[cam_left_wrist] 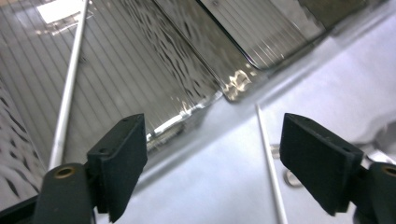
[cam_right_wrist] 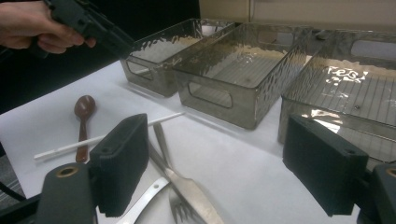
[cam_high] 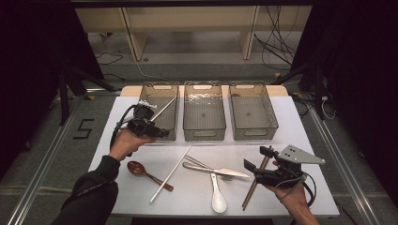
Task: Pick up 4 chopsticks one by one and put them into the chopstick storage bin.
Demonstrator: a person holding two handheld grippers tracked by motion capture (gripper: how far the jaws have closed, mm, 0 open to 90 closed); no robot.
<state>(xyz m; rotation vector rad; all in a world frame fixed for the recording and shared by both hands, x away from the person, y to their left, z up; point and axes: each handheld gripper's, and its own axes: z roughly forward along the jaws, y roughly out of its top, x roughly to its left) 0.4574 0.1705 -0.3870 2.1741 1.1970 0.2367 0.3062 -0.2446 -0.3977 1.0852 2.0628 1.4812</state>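
My left gripper (cam_high: 159, 131) hovers at the front left corner of the left clear bin (cam_high: 174, 136), jaws open with nothing between them (cam_left_wrist: 212, 140). A silver chopstick (cam_high: 164, 109) leans inside that bin (cam_left_wrist: 70, 79). My right gripper (cam_high: 257, 158) is held over the table's front right, open and empty (cam_right_wrist: 217, 154), above a pair of brown chopsticks (cam_high: 251, 190). On the white table lie a brown spoon (cam_high: 141, 171), a white chopstick (cam_high: 171, 173), a fork (cam_high: 202, 164), a knife (cam_high: 225, 172) and a white spoon (cam_high: 218, 199).
Two more clear bins, the middle (cam_high: 204, 133) and the right (cam_high: 256, 133), stand in a row along the table's back. The white table (cam_high: 300, 131) ends close behind them, with shelving and cables on the floor beyond. A dark sleeve (cam_high: 94, 187) enters at the bottom left.
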